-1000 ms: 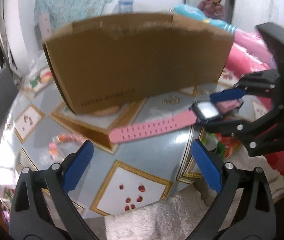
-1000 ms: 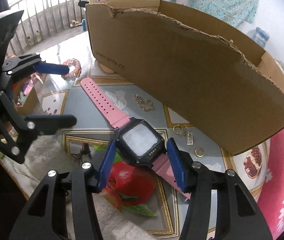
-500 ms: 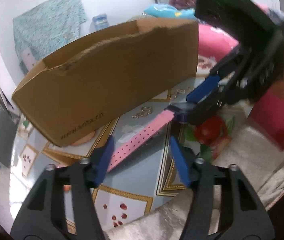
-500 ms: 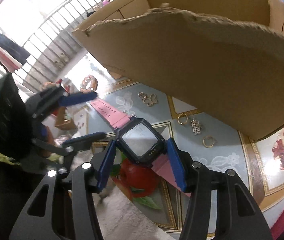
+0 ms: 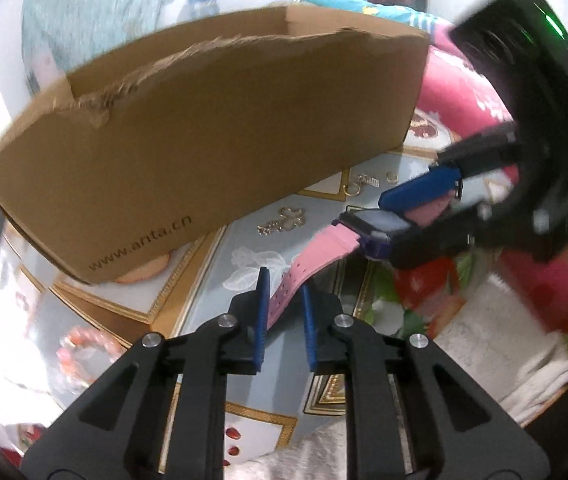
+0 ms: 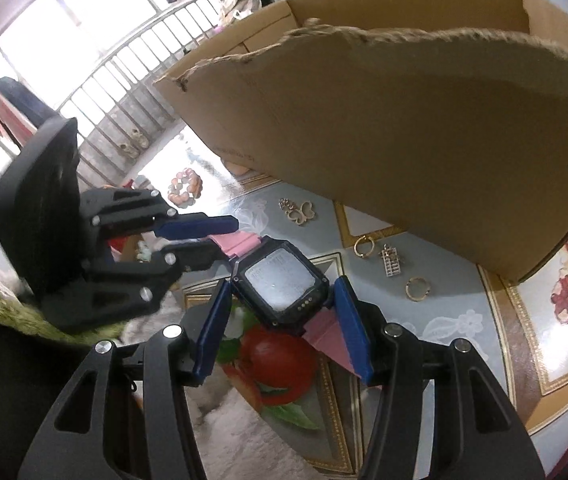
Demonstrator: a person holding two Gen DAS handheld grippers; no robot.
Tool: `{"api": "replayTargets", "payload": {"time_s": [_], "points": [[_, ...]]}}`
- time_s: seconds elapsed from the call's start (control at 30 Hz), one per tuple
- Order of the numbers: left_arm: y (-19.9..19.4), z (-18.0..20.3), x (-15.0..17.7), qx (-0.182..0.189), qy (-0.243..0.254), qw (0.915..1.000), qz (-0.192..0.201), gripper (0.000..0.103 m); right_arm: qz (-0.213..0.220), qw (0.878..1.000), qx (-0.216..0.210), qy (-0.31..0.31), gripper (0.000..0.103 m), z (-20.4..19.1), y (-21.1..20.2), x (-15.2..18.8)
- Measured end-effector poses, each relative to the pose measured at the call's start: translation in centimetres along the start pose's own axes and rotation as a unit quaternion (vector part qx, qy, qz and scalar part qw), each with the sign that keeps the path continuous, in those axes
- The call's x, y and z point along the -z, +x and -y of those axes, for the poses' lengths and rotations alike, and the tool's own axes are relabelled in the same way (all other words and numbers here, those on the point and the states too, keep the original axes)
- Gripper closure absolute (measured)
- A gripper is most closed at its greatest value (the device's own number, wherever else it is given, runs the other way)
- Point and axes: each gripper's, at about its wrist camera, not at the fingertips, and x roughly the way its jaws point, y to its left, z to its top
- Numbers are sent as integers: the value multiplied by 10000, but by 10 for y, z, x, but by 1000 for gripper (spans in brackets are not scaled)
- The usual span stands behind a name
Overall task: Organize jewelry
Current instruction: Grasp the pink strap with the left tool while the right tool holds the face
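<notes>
- Worktop [image 6: 464, 320] wears a glossy blue-grey cloth with gold-framed panels and printed fruit; a pale fuzzy mat lies at its near edge, under both grippers.
- Beyond the fingers stands a big brown box [image 5: 211, 140] with a torn top edge, its printed side toward the left gripper.
- Room: white walls, a teal patterned cloth hanging behind the box, pink bedding to the right with a seated person far back; the right wrist view has bright windows and a metal railing off to the left.
- Only the right wrist view gives the watch [image 6: 281, 284] face-on: a dark square case with a pale screen and a pink strap.
- That view also shows two gold rings [image 6: 364, 246] and a small charm [image 6: 390, 261] lying just right of the fingers near the box, a gold butterfly piece [image 6: 298, 210] ahead, and a coral bead bracelet [image 6: 185, 187] further off to the left.
- From the left wrist view the bracelet is a blur at lower left, and the watch is seen edge-on.
- Right gripper [image 6: 284, 328] pinches the watch case between its blue fingers [image 6: 350, 320].
- Left gripper [image 5: 284, 316] has its fingers [image 5: 261, 312] closed on the strap's free end, so the watch hangs between the two grippers above the worktop.
</notes>
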Motion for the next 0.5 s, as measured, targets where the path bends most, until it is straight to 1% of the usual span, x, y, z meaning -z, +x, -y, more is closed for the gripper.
{"api": "replayTargets", "payload": {"time_s": [0.07,0.13,0.3,0.37,0.43,0.47,0.5], "points": [[2,-9,-3,203,-304,9992,-144,90,50,9996,193,-193,51,-6,0,5],[3,-18,-7,414,-643,9967,-285,90,89,9986,357,-368,51,-11,1,9],[7,-39,-11,882,-1338,9856,-537,92,132,9926,890,-818,52,-21,-3,17],[11,-43,-11,964,-1481,9826,-577,93,162,9892,1114,-934,58,-22,-6,19],[14,-41,-13,928,-1460,9832,-580,93,216,9864,1301,-986,67,-21,-9,23],[16,-39,-14,894,-1428,9840,-573,93,268,9848,1413,-974,70,-20,-11,25],[16,-37,-14,836,-1377,9853,-562,94,300,9841,1469,-948,77,-19,-11,28]]}}
